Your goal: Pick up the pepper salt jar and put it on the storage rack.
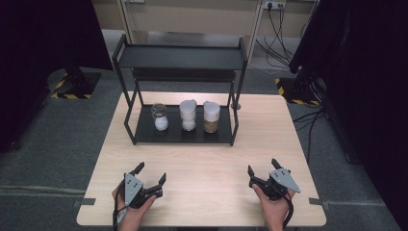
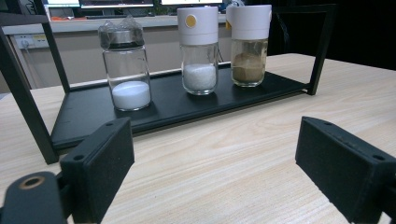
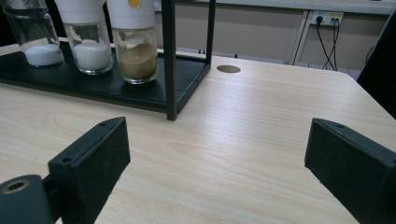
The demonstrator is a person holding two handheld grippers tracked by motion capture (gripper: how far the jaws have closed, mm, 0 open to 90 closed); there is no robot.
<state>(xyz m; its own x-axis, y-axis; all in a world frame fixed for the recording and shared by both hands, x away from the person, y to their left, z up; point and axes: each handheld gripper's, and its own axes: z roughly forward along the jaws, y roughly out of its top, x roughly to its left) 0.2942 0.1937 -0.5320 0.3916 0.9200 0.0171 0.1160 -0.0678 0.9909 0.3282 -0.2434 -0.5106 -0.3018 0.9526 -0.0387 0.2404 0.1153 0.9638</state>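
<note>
Three glass jars stand in a row on the lower tray of a black two-tier rack. The left jar has a clear faceted lid and white powder; in the left gripper view it is the jar. The middle jar has a white cap and white grains. The right jar has a white cap and brown powder, also seen as the brown jar. My left gripper rests open near the table's front left. My right gripper is open at the front right. Nothing sits between either pair of jaws.
The rack's top shelf is bare. A round cable hole sits in the wooden table right of the rack. Dark curtains and stand bases flank the table; wall sockets with cables lie behind.
</note>
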